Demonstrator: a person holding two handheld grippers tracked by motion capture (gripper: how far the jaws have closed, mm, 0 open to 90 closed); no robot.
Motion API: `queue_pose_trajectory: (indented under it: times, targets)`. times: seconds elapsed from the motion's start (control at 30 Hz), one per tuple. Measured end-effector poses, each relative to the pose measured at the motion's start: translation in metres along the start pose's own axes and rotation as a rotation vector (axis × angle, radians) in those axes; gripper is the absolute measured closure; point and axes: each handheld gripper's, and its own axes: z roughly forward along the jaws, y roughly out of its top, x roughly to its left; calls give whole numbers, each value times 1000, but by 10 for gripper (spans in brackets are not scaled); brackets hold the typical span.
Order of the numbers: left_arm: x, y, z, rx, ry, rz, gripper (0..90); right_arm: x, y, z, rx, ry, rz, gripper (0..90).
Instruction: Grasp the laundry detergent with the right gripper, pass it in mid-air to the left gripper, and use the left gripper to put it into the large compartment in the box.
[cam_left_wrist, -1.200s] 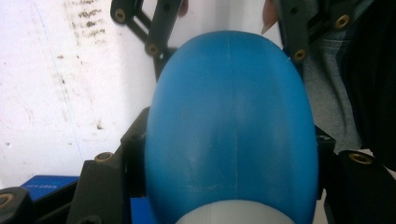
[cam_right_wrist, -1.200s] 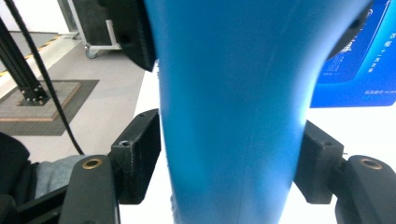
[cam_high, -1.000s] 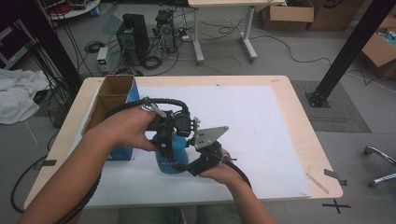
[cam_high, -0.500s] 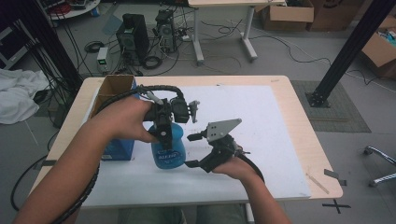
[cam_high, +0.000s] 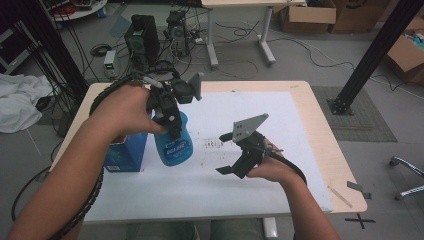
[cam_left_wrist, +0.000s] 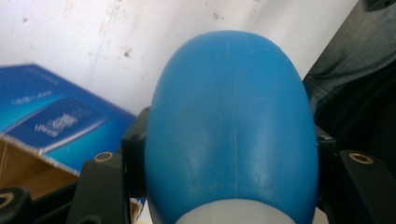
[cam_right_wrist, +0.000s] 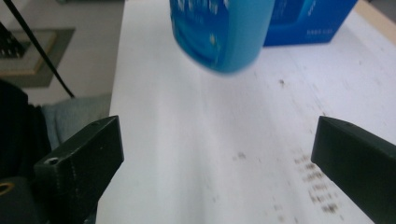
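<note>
In the high view a blue plastic bottle (cam_high: 173, 145) hangs just above the white sheet (cam_high: 260, 115), with my left gripper (cam_high: 173, 129) shut on its upper part. The left gripper view looks down the bottle's rounded body (cam_left_wrist: 229, 116), which is pinched between the black jaws of the left gripper (cam_left_wrist: 229, 163). My right gripper (cam_high: 226, 154) stands to the bottle's right with a wide gap between its jaws; they have just been opening and nothing is between them. In the right gripper view the bottle's base (cam_right_wrist: 219, 32) floats ahead of the right gripper (cam_right_wrist: 217, 158), clear of the sheet.
A blue carton (cam_high: 125, 155) stands at the table's left, beside the bottle, and is also in the left gripper view (cam_left_wrist: 46, 116) and the right gripper view (cam_right_wrist: 308, 18). Dark smudges (cam_high: 215, 144) mark the sheet. A wooden table edge (cam_high: 345, 170) borders the sheet at right.
The right gripper has let go of the bottle, opened wide and drawn away to the right. The left gripper has lifted the bottle off the sheet.
</note>
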Motion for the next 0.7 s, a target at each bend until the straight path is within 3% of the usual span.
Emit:
queue_pose_trajectory:
  times: [0.33,0.53,0.7]
  targets:
    - [29,-15,-33,-33,-65,-189,390,-5,12,-13,219,25,-28,0]
    - [50,-27,-54,-45,-103,-318,391,-3,12,-17,296,39,-32,0]
    - [66,-38,-71,-35,-97,-450,391,-2,11,-21,351,45,-40,0]
